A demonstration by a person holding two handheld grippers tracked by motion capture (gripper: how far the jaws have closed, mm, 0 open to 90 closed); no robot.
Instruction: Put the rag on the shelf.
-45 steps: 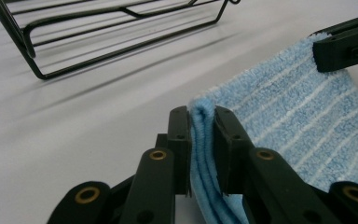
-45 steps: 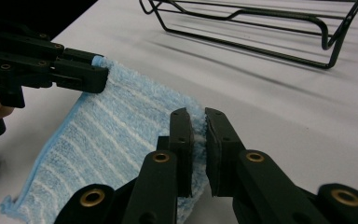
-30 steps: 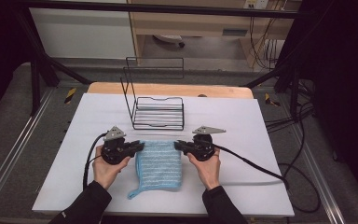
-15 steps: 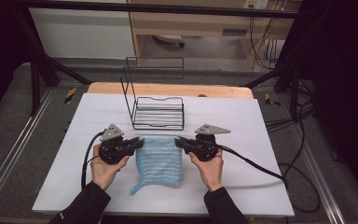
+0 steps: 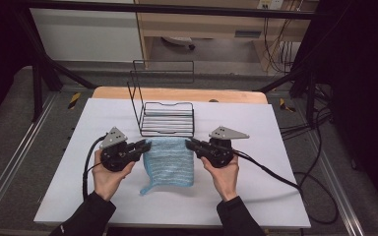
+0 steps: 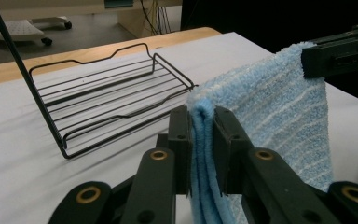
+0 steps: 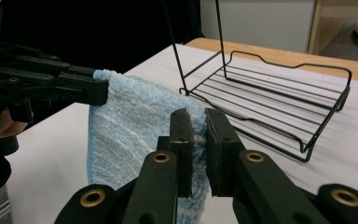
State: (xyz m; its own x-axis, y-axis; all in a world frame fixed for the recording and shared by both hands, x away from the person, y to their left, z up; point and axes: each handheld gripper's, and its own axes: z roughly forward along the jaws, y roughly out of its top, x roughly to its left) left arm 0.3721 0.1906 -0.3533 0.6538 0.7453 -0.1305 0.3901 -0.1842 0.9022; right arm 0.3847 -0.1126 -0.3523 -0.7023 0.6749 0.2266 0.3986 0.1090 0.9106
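Note:
A light blue striped towel (image 5: 169,161) hangs folded between my two grippers above the white table, its lower end trailing toward the front. My left gripper (image 5: 145,144) is shut on the towel's left top corner; in the left gripper view the folded edge of the towel (image 6: 204,126) is pinched between the black jaws. My right gripper (image 5: 189,144) is shut on the right top corner, with the towel (image 7: 135,121) squeezed between its jaws in the right gripper view. Each gripper view also shows the opposite gripper clamped on the far corner.
A black wire rack (image 5: 168,119) with a tall upright back frame stands just behind the towel on the white table (image 5: 256,196). Cables trail from both grippers across the table. A wooden edge (image 5: 177,93) runs along the table's far side.
Both grippers have risen a little with the towel's top edge, so more of the towel hangs off the table. The grips have not changed.

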